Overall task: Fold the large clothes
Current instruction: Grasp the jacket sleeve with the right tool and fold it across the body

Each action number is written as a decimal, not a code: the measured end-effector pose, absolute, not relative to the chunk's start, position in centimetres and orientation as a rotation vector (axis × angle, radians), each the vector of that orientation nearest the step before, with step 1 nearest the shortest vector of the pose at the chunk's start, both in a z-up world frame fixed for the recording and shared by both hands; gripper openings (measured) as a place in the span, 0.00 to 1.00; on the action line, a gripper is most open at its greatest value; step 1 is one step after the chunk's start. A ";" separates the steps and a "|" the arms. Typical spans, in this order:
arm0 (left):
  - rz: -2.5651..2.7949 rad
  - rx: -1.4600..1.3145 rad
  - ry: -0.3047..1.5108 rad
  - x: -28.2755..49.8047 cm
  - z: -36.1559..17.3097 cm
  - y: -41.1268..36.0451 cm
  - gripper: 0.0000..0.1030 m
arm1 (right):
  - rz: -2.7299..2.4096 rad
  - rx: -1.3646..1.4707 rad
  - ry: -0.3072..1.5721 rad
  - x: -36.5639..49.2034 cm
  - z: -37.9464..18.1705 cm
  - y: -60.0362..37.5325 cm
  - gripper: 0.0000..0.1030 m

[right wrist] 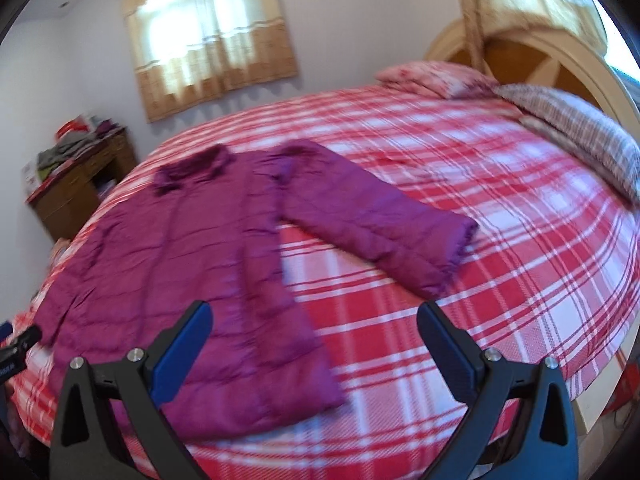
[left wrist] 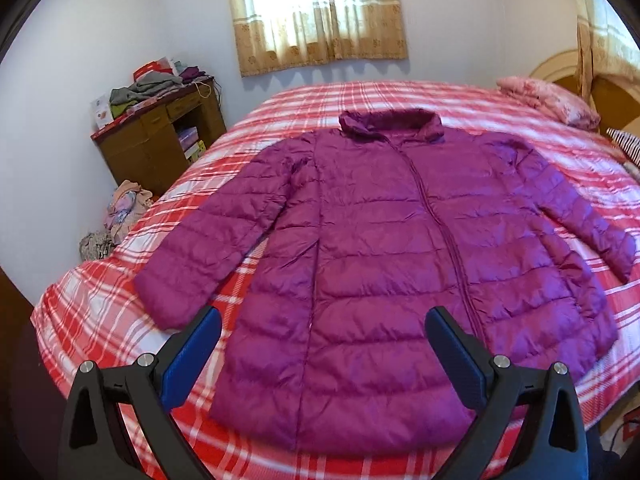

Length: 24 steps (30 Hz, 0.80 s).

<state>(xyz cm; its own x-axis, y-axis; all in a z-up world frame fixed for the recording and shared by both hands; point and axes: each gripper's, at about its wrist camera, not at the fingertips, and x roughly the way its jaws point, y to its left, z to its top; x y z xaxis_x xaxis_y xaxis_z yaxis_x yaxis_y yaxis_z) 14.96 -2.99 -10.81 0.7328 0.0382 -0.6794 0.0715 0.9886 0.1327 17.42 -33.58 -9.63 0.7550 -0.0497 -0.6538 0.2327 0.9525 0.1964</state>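
A magenta quilted puffer coat (left wrist: 384, 264) lies flat, front up and unfolded, on a bed covered by a red-and-white plaid blanket (left wrist: 400, 100), both sleeves spread out to its sides. The left gripper (left wrist: 323, 354) hovers above the coat's hem, jaws spread wide and empty. The right gripper (right wrist: 314, 350) hangs over the coat's right edge and the bare blanket, likewise spread with nothing between its blue pads (right wrist: 182, 354).

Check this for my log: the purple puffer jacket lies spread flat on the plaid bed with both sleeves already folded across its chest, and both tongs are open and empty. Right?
Not quite. The sleeves are not folded: the left wrist view shows the purple puffer jacket with both sleeves stretched outward on the plaid bed. The rest holds: left tongs and right tongs are open and empty.
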 end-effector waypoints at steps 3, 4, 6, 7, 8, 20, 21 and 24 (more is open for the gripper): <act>-0.022 0.160 0.763 16.8 -11.6 -3.4 0.99 | -0.190 0.345 0.727 18.8 -11.1 -37.1 0.93; -0.019 0.167 0.762 17.6 -11.9 -3.5 0.99 | -0.202 0.365 0.734 19.2 -11.6 -38.1 0.93; -0.001 0.184 0.762 19.2 -12.3 -3.7 0.99 | -0.244 0.424 0.750 20.0 -12.9 -41.1 0.88; 0.008 0.191 0.766 20.1 -12.6 -3.7 0.99 | -0.260 0.443 0.755 20.2 -13.4 -42.1 0.86; 0.012 0.193 0.770 20.5 -12.8 -3.6 0.99 | -0.281 0.465 0.763 20.6 -14.0 -43.3 0.85; 0.171 0.190 0.818 29.2 -16.6 -1.2 0.99 | -0.261 0.511 0.786 24.4 -16.8 -47.7 0.27; 0.185 0.191 0.826 29.5 -17.0 -0.7 0.99 | -0.258 0.508 0.785 24.4 -16.8 -48.0 0.23; 0.212 0.188 0.848 30.0 -18.0 0.9 0.99 | -0.325 0.466 0.762 24.3 -16.4 -49.4 0.18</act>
